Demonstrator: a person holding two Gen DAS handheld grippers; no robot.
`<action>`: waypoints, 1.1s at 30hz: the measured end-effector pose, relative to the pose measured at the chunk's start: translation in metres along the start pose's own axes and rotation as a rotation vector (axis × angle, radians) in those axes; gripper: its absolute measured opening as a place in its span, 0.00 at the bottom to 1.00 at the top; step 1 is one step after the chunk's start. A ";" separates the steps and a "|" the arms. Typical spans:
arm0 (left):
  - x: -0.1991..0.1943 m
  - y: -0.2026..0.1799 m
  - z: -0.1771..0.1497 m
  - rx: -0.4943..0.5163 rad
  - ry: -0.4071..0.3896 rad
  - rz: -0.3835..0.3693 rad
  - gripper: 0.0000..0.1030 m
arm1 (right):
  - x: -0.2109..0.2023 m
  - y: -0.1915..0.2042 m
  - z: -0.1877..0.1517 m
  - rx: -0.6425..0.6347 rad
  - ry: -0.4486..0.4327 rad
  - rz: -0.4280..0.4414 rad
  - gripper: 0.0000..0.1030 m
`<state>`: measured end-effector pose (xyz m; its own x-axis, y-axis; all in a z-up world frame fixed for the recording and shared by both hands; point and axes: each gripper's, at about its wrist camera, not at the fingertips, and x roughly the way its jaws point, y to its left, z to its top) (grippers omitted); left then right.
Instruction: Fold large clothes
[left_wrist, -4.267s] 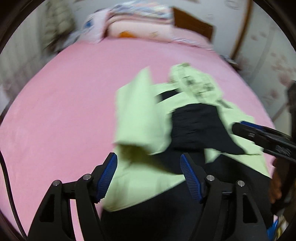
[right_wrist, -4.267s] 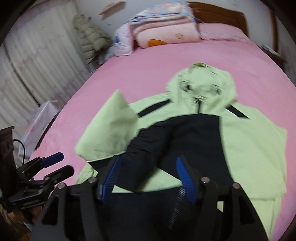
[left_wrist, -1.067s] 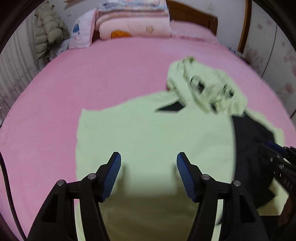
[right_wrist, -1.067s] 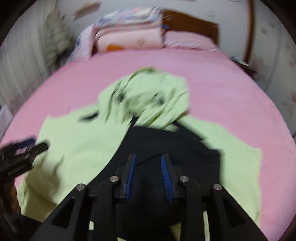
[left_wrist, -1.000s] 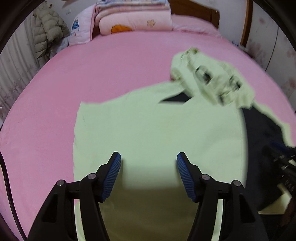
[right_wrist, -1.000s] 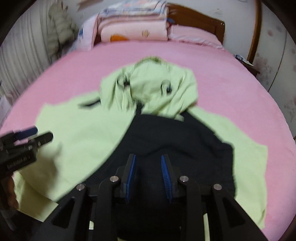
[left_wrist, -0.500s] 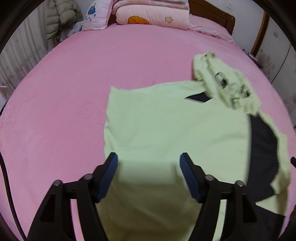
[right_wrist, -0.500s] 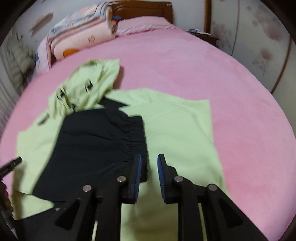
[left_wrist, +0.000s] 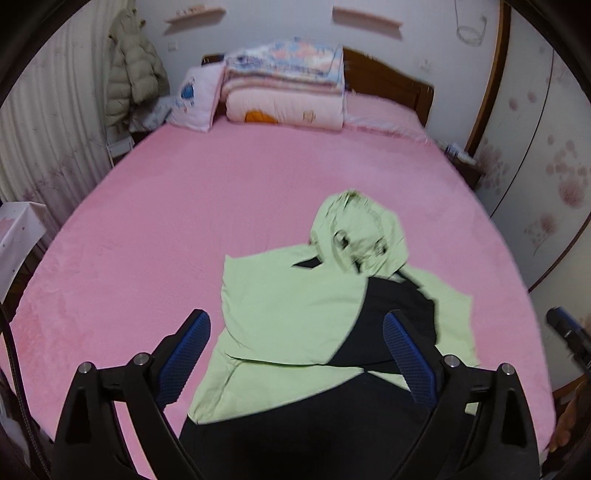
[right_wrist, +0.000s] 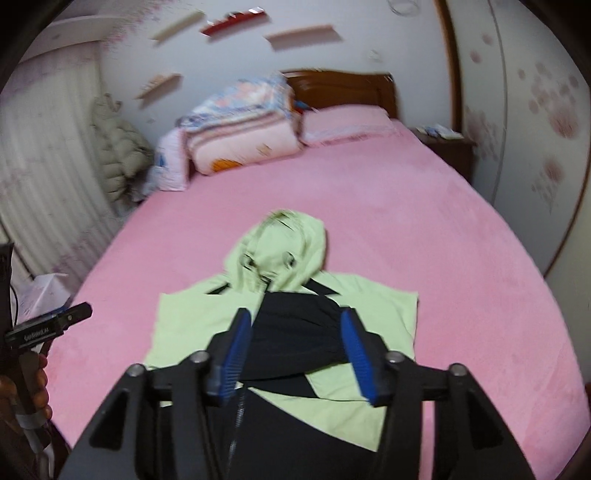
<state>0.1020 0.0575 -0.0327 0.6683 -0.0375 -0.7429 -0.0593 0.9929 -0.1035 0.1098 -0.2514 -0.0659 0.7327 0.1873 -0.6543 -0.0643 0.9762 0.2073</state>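
A light green and black hooded jacket (left_wrist: 291, 306) lies flat near the front edge of the pink bed (left_wrist: 177, 229), its hood (left_wrist: 354, 232) pointing toward the headboard. Both sides are folded inward, green over the left part and a black panel (right_wrist: 295, 332) across the middle. My left gripper (left_wrist: 297, 354) hangs well above the jacket, its jaws wide and still opening, with nothing between them. In the right wrist view my right gripper (right_wrist: 297, 358) also hovers above the jacket (right_wrist: 184, 325), jaws opening and empty. Each gripper shows at the other view's edge.
Folded quilts (left_wrist: 284, 88) and a pillow (left_wrist: 195, 99) are stacked against the wooden headboard (left_wrist: 388, 81). A puffy coat (left_wrist: 133, 70) hangs at the back left beside curtains. A nightstand (right_wrist: 447, 147) and flowered wardrobe doors (left_wrist: 546, 166) stand on the right.
Both grippers have risen and pulled back from the jacket, which now looks smaller. The left jaws spread wider. The right jaws, nearly shut before, have opened.
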 end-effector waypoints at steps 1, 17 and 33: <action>-0.019 -0.001 0.002 -0.005 -0.022 -0.008 0.94 | -0.014 0.005 0.002 -0.016 -0.005 0.011 0.53; -0.076 0.081 -0.072 0.012 -0.024 -0.152 0.94 | -0.122 0.041 -0.090 0.021 -0.053 -0.130 0.57; 0.020 0.183 -0.244 -0.061 0.181 -0.005 0.94 | -0.059 -0.026 -0.228 0.010 0.207 -0.172 0.57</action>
<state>-0.0765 0.2112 -0.2278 0.5247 -0.0676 -0.8486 -0.1044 0.9842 -0.1430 -0.0860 -0.2627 -0.1984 0.5777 0.0378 -0.8154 0.0565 0.9947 0.0861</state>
